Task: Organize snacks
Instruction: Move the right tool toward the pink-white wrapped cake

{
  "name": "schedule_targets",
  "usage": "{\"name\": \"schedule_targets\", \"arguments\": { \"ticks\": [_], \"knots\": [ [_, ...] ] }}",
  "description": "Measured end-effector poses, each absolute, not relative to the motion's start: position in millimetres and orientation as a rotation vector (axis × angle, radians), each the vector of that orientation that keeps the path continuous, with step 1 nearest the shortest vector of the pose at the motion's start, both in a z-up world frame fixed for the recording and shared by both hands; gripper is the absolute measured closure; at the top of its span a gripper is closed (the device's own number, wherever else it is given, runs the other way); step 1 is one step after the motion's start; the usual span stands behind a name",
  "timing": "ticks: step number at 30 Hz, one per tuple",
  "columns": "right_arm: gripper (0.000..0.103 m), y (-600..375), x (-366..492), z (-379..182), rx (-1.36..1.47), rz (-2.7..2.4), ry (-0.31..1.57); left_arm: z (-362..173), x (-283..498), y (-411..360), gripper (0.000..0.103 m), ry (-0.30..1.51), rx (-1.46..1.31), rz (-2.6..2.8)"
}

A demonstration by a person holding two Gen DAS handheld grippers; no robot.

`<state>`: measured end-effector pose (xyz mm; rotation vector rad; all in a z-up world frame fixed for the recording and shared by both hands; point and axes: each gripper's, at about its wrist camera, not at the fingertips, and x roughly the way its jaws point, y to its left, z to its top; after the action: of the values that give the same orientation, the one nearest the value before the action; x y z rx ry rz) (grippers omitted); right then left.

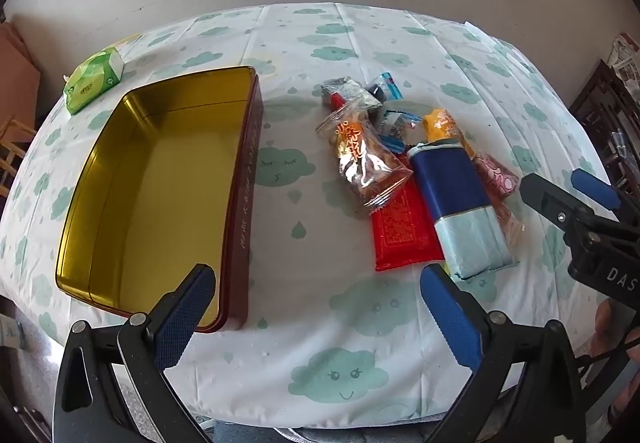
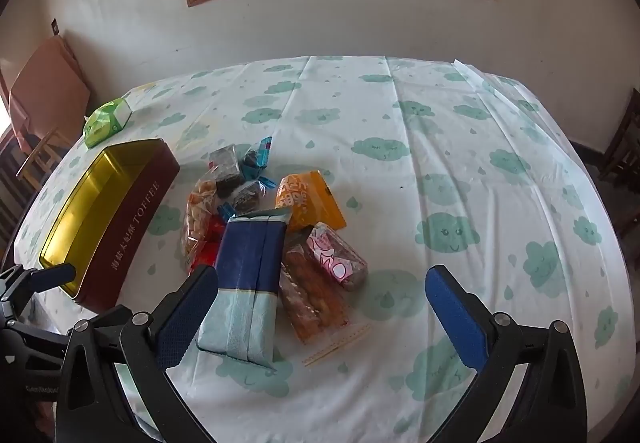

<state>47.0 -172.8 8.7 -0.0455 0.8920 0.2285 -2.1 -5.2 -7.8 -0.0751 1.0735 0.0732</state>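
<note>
Both our claws, left [image 1: 316, 303] and right [image 2: 320, 307], are wide open and hold nothing. The snacks [image 2: 256, 243] lie piled beside the empty tin [image 1: 160, 179]. We might grab two packs together because they overlap, and one could slip.
</note>
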Motion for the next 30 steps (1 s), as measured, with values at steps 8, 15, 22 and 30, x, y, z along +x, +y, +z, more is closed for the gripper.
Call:
{"name": "schedule_targets", "arguments": {
  "ticks": [8,15,22,30],
  "knots": [
    [0.002,-171.3,46.7,6.5,-0.044,0.230,0.892,-9.3,-1.2,-2.3,0.002,1.078,-0.065,0.086],
    [0.005,-170.0,45.5,6.2,-0.049,0.230,0.890,-9.3,-1.2,-4.1,0.002,1.079,-0.060,0.095],
    [0.006,-172.4,46.7,5.6,-0.040,0.229,0.899,-8.9,-1.6,-4.7,0.002,1.081,-0.055,0.099],
    [0.006,-170.9,45.7,4.0,-0.051,0.231,0.890,-8.7,-1.2,-3.7,0.002,1.082,-0.056,0.099]
  ]
}}
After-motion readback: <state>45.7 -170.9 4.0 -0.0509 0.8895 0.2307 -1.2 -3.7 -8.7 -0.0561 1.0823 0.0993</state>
